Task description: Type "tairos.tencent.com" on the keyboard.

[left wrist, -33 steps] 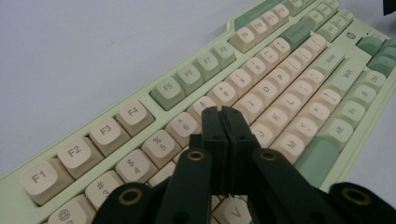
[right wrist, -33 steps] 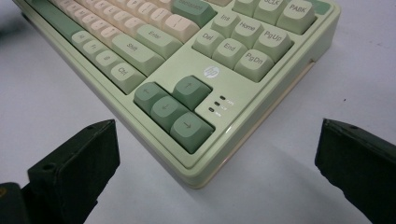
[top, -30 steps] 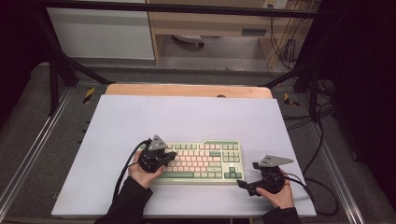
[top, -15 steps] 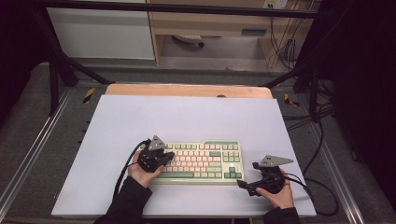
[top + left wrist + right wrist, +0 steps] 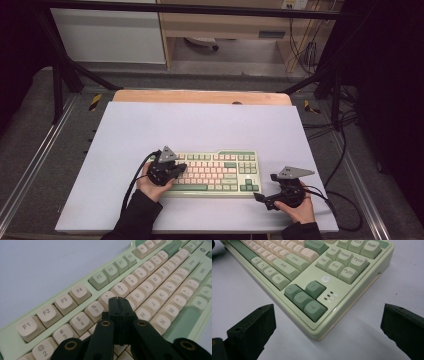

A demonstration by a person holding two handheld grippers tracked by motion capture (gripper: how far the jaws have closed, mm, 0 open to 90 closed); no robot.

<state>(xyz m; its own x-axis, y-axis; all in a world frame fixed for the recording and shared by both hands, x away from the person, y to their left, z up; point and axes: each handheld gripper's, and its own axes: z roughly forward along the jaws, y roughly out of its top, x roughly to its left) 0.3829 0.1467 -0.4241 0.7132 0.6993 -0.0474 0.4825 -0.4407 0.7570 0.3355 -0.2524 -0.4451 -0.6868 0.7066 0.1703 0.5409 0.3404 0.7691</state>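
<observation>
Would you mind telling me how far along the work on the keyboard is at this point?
Done: the left gripper, jaws shut, is poised over the cream keys of the keyboard, near the 6 and Y; whether it touches, I cannot tell. In hand: a key press, apparently. The right gripper waits open at the arrow-key corner, holding nothing. Left: any gripping or moving of the keyboard.

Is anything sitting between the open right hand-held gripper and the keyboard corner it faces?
Nothing visible. Only bare white table lies between the right hand-held gripper, jaws wide apart, and the keyboard corner by the arrow keys.
</observation>
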